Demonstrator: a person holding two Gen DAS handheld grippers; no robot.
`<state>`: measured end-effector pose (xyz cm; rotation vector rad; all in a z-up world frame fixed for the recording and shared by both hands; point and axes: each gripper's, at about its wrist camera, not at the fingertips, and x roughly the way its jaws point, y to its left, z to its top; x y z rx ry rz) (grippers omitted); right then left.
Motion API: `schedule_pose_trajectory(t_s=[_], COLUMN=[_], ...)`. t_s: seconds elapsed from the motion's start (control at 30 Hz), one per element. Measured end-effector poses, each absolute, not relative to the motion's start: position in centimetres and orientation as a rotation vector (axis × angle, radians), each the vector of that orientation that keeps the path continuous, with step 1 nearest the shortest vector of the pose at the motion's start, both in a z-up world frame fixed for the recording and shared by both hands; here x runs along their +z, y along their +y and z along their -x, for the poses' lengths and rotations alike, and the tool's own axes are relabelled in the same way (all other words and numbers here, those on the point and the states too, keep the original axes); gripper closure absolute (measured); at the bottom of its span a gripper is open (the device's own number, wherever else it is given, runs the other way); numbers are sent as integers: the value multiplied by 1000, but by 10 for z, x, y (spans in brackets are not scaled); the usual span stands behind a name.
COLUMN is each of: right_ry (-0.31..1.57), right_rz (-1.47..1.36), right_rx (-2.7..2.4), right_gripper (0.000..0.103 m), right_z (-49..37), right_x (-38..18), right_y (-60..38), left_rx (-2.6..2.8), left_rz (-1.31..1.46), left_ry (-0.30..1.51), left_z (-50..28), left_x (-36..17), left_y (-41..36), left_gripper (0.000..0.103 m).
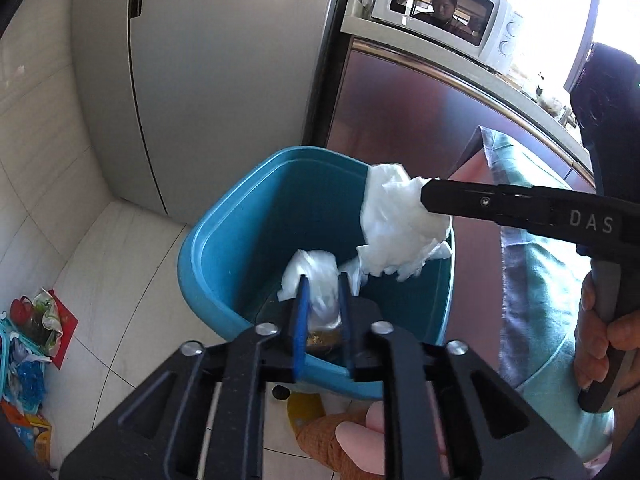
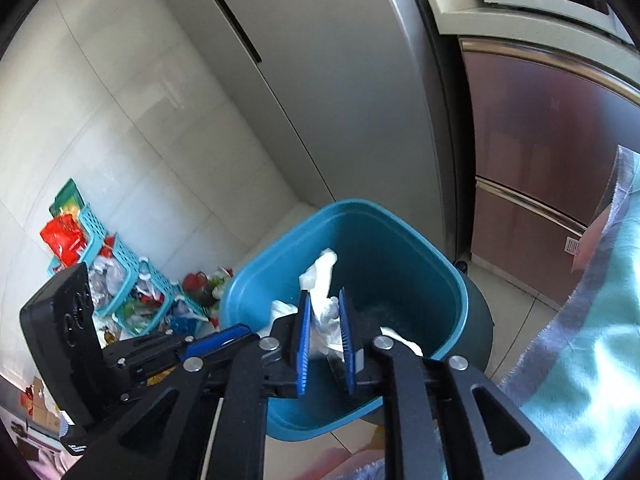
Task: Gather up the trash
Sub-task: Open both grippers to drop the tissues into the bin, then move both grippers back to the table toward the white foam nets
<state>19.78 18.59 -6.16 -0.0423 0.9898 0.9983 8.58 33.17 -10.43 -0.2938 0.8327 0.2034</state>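
Note:
A blue plastic trash bin (image 1: 248,240) stands on the tiled floor by the fridge; it also shows in the right wrist view (image 2: 400,248). My left gripper (image 1: 323,280) is shut on a crumpled white plastic wrapper (image 1: 316,276) and holds it over the bin's mouth. My right gripper (image 2: 324,294) is shut on a crumpled white tissue (image 2: 322,280), also over the bin. In the left wrist view the right gripper (image 1: 430,200) reaches in from the right with the tissue (image 1: 396,224) at its tip. In the right wrist view the left gripper (image 2: 224,338) shows at lower left.
A grey fridge (image 1: 208,80) stands behind the bin, with a brown cabinet (image 1: 400,112) and a microwave (image 1: 444,8) to its right. Teal baskets of bags and packets (image 2: 120,280) lie on the floor at left. A light blue cloth (image 2: 580,340) hangs at right.

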Motion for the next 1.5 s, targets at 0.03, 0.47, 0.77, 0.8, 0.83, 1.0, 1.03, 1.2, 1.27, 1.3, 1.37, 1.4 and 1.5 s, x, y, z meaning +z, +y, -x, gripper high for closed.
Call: schedule_pose_trajectory(t_s=[0.03,0.47,0.77,0.8,0.83,1.0,1.03,1.2,1.27,1.3,1.37,1.4,1.5], right_ry=[985,1034,1149,1151,1154,1189,1195,1192,1195,1197,1196,1198,1181], right_rz=[56,225,386,401,405,408,410,472,467,461,459,446,411], right_rx=[991,840,828,812,802,797,801,789,793,794,792,794,814], right_gripper=[85,69,76,78,83,97,97,97,97,97,96,95,88], right_z=[-198,-255,-263,-262,-261,-260,-260,-248,-248,-248,-249,-251,-249], right_x=[-61,-70,-96,-96,-95,-91,-92,-89,-90,-90,-90,-91,-90], right_y=[186,191,210,209,209,200,199,196,192,190,189,188,185], left_rx=[206,300,181,171,172,158,157,155,146,145,145,144,149], left_rz=[296,443,639,673,699,763,769,769,772,773,757,755,745], left_ry=[832,780,885,902,914,936,943,969,969,972,975,972,975], left_z=[-85,-36,-51,-56,-58,-56,-56,-56,-53,-53,-53,-50,-53], left_x=[-105,-91,-126,-131,-136,-144,-145,-145,-146,-147,-146,-147,-147], left_y=[332,342,352,354,355,355,354,346,350,350,348,350,348], left_gripper=[84,54,51,54,56,63,63,63,64,64,64,63,61])
